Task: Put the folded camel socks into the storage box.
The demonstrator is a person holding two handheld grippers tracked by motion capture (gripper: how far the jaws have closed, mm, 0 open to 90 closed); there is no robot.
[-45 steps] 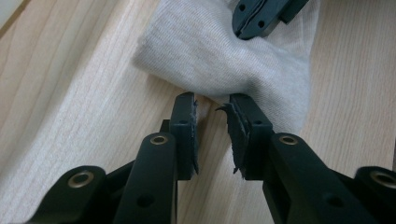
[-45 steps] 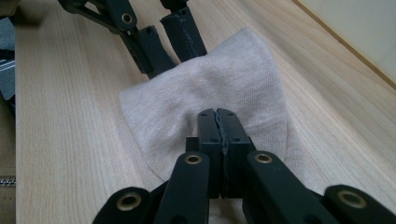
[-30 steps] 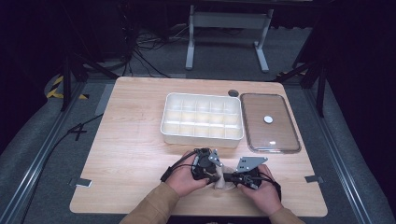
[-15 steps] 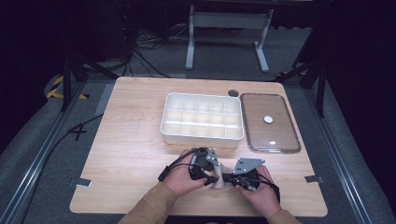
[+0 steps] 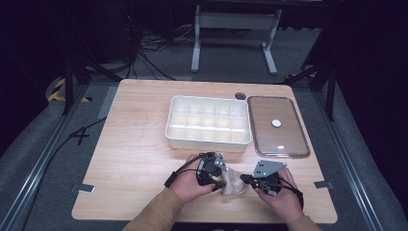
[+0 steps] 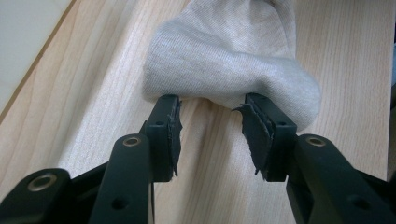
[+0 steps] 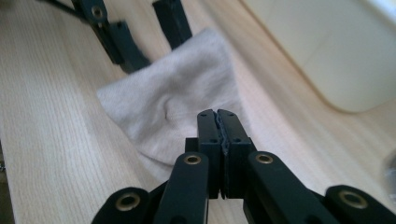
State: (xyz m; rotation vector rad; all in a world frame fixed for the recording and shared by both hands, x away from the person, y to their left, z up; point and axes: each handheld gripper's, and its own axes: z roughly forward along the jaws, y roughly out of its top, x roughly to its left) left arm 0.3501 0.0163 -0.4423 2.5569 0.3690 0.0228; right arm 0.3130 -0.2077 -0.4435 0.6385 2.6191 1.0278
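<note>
A pale beige sock lies on the wooden table near its front edge, between the two grippers. My left gripper is open; its jaws have just been opening. In the left gripper view its pads stand on either side of the sock's near edge without pressing it. My right gripper is shut on the other end of the sock, its jaws pressed tight together. That end is lifted slightly off the wood.
A white compartment tray stands just beyond the hands at the table's middle. Its clear lid with a white knob lies flat to the tray's right. The tray wall runs close along the right gripper's side.
The left gripper's jaws have spread apart and let go of the sock. The right gripper has risen a little with its end of the sock.
</note>
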